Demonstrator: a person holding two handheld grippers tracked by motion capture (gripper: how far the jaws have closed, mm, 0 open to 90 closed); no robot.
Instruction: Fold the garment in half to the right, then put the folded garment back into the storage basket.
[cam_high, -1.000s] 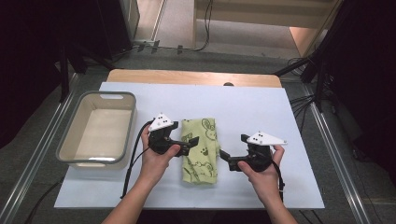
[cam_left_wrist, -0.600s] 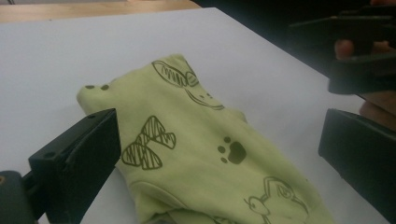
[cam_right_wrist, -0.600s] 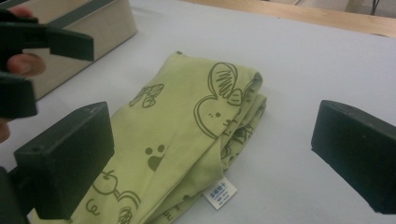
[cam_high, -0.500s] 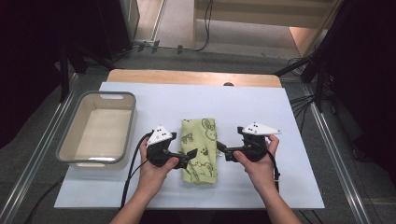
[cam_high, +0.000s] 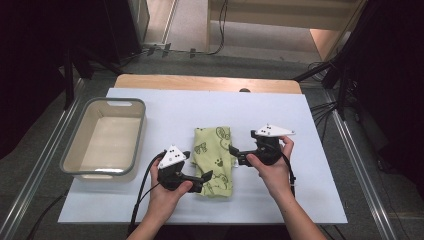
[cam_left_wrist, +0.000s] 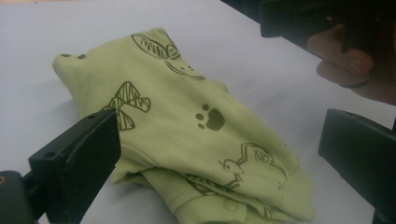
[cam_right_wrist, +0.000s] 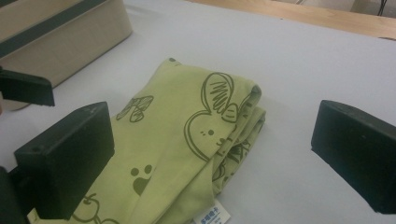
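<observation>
Now both grippers have closed in on the folded green garment (cam_high: 214, 161) compared with a second ago, when the hands sat farther out to either side. The left gripper (cam_high: 204, 180) has slid down to the near left corner of the cloth, and the right gripper (cam_high: 234, 153) has come inward to its right edge, about halfway up. Fingers are spread wide on both: the left gripper view has the fabric lying between its two black pads (cam_left_wrist: 77, 161), and the right gripper view shows the same, with the label (cam_right_wrist: 212, 216) at the near edge. Nothing is pinched yet. My read is that a two-handed grasp is being lined up, either to lift or to fold once more.

The garment lies flat in the middle of the white bench (cam_high: 310, 125), printed with animal doodles and a paw. Off to the left stands an empty clear plastic bin (cam_high: 105, 137), well apart from the cloth. Nothing blocks either approach; only the trailing cable (cam_high: 142, 192) runs beside the left hand.
</observation>
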